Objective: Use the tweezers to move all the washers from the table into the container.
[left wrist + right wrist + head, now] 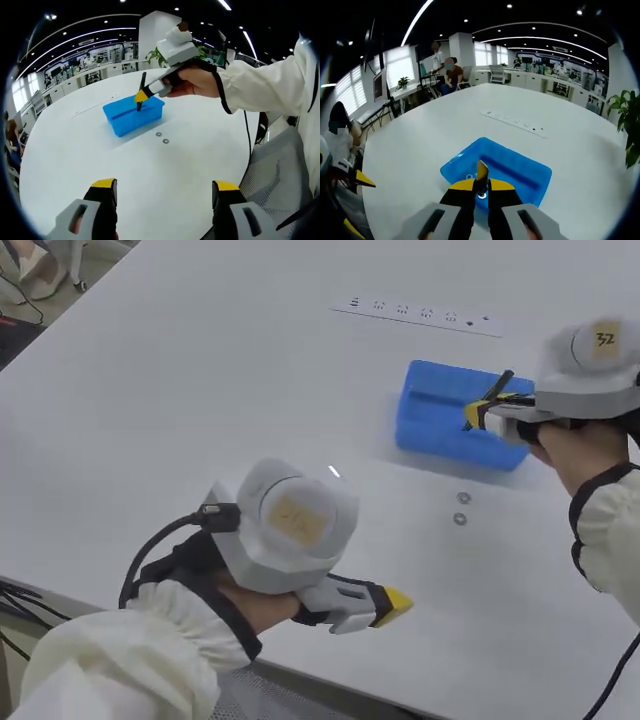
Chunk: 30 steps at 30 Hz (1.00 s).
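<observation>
Both jaws of the left gripper (165, 186) stand wide and empty at lower left. Two washers (463, 497) lie on the surface (250, 370) right of centre, not yet moved, near the container (450, 445). At right, the right gripper (476, 415) clamps the tweezers (497, 388) over it. The right gripper view looks into the container, as the head view does not; contents unclear.

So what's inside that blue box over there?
The tweezers, clamped in the right gripper, dip into the blue container. A small glint near them may be a washer; I can't be sure. The gripper's jaws cover the near corner, so anything there is hidden.
</observation>
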Available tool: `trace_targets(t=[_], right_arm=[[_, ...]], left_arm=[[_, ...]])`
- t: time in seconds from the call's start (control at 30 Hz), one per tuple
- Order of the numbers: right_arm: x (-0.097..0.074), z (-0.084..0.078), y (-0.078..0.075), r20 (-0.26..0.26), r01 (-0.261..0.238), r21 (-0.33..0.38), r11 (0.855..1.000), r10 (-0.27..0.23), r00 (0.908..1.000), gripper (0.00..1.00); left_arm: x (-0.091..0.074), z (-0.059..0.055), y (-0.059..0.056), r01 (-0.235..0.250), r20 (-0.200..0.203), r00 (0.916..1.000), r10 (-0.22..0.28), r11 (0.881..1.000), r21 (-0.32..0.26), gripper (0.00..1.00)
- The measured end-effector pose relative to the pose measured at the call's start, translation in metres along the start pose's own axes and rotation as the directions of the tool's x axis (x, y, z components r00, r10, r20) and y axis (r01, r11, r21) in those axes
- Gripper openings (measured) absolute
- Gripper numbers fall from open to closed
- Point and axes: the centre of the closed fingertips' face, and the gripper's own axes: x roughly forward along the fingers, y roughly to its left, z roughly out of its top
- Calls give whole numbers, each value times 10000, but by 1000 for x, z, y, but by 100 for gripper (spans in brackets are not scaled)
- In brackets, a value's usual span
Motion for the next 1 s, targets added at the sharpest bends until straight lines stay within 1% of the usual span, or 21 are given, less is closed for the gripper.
trace_targets(t=[0.1, 0.13, 0.17, 0.2, 0.23, 0.27, 0.3, 0.33, 0.43, 0.53, 0.6, 0.7, 0.8, 0.9, 1.0], right_arm=[[-16, 6, 7, 332, 31, -79, 10000, -28, 9994, 5], [-19, 8, 8, 391, 8, -55, 10000, -6, 9992, 5], [-17, 10, 2, 499, 1, -23, 10000, 0, 9988, 5], [-19, 12, 1, 579, -6, -16, 10000, 7, 9983, 5], [-24, 14, 5, 687, -26, 2, 10000, 25, 9976, 5], [-27, 15, 7, 732, -56, 15, 10000, 54, 9973, 5], [-24, 15, 4, 749, -107, 21, 9999, 105, 9971, 5], [-25, 15, 5, 772, -119, -7, 9999, 119, 9969, 5], [-34, 15, 16, 797, -188, -132, 9997, 198, 9966, 4], [-41, 9, 26, 748, -247, -230, 9994, 264, 9968, 4], [-41, 5, 28, 679, -368, -183, 9992, 379, 9970, 5], [-42, -9, 36, 404, -513, -204, 9985, 521, 9978, 4], [-45, -22, 44, 154, -554, -288, 9980, 559, 9983, 4], [-48, -35, 52, -70, -649, -154, 9978, 648, 9979, 5], [-50, -47, 56, -274, -689, -51, 9976, 687, 9973, 5]], left_arm=[[1, 0, -2, 50, 13, 10000, -50, 10000, 14, 79], [1, 0, -2, 53, 16, 10000, -53, 10000, 15, 79], [1, 1, -2, 56, 20, 10000, -56, 10000, 18, 79], [1, 0, -3, 70, 18, 10000, -70, 10000, 23, 79], [1, 0, -3, 74, 15, 10000, -74, 10000, 28, 79], [1, 0, -3, 81, 11, 10000, -81, 10000, 39, 79], [1, 1, -3, 81, 18, 10000, -81, 10000, 48, 79], [1, 1, -3, 84, 26, 10000, -84, 10000, 45, 79], [1, 1, -3, 88, 42, 10000, -88, 10000, 45, 79], [0, 2, -3, 95, 48, 9999, -95, 9999, 45, 79], [0, 2, -2, 92, 59, 9999, -93, 10000, 32, 79], [-1, 1, -2, 77, 56, 10000, -77, 10000, 52, 79], [-2, 1, -1, 66, 62, 10000, -66, 10000, 47, 79], [-2, 1, -2, 71, 44, 10000, -71, 10000, 48, 79], [-2, 0, -2, 67, 22, 10000, -67, 10000, 72, 79]])
